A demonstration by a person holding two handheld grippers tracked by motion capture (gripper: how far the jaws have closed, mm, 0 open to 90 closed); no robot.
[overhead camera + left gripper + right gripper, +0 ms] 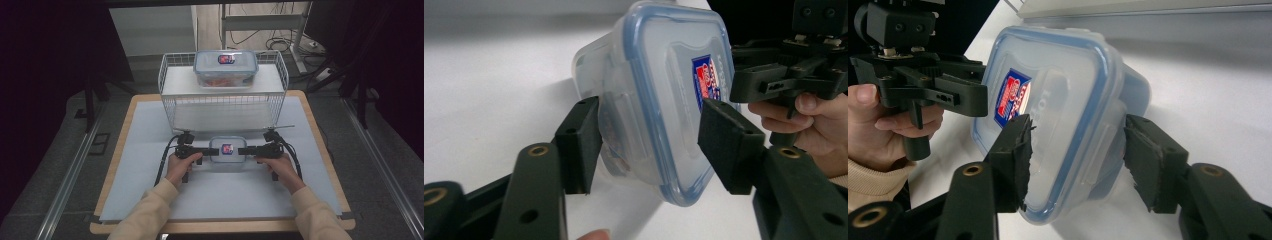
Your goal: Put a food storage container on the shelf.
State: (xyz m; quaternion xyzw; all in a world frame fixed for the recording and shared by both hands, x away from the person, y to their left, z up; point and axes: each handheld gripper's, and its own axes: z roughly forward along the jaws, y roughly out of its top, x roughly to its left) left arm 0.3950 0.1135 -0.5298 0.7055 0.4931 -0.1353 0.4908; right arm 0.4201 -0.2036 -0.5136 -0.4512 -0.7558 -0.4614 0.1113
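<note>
Item: small lidded container [227, 152], sitting on the table mat [150, 165] just before the wire rack [172, 102]. You are bracketing it, left gripper [214, 151] and right gripper [243, 150] straddling opposite ends, pads seemingly touching lid and base. Next: firm both grips evenly, then lift level.

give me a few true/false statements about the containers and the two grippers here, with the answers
1. A small lidded container sits on the table between the left gripper and the right gripper. True.
2. The small container's lid is off. False: the blue-rimmed lid is on.
3. A larger container rests on top of the white wire rack. True.
4. Both grippers approach the small container from the same side. False: they come in from opposite ends.
5. The small container's lid bears a red and blue label. True.
</note>
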